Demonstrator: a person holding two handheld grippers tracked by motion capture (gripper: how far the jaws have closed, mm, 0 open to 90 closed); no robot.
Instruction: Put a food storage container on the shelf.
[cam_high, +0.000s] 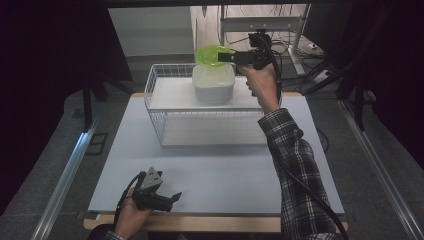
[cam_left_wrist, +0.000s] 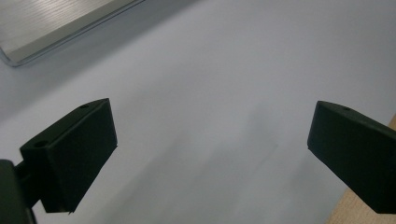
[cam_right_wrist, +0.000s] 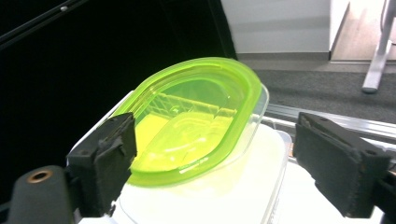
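A clear tub with a lime-green lid (cam_high: 212, 54) (cam_right_wrist: 196, 116) stands tilted on a white lidded container (cam_high: 213, 84) (cam_right_wrist: 224, 196), which sits on the top shelf of a white wire rack (cam_high: 156, 95). My right gripper (cam_high: 229, 57) (cam_right_wrist: 215, 133) is held up at the green lid from the right, open; the lid's near rim lies between its jaws, close to one pad and apart from the other. My left gripper (cam_high: 174, 196) (cam_left_wrist: 212, 109) rests low over the table's near left, open, with nothing between its jaws.
The pale tabletop (cam_high: 215, 175) (cam_left_wrist: 224, 70) stretches in front of the rack, with a wooden front edge (cam_left_wrist: 364, 207). Metal rails (cam_high: 65, 175) run along both sides of the table. A stand and cables (cam_high: 295, 47) sit behind the rack.
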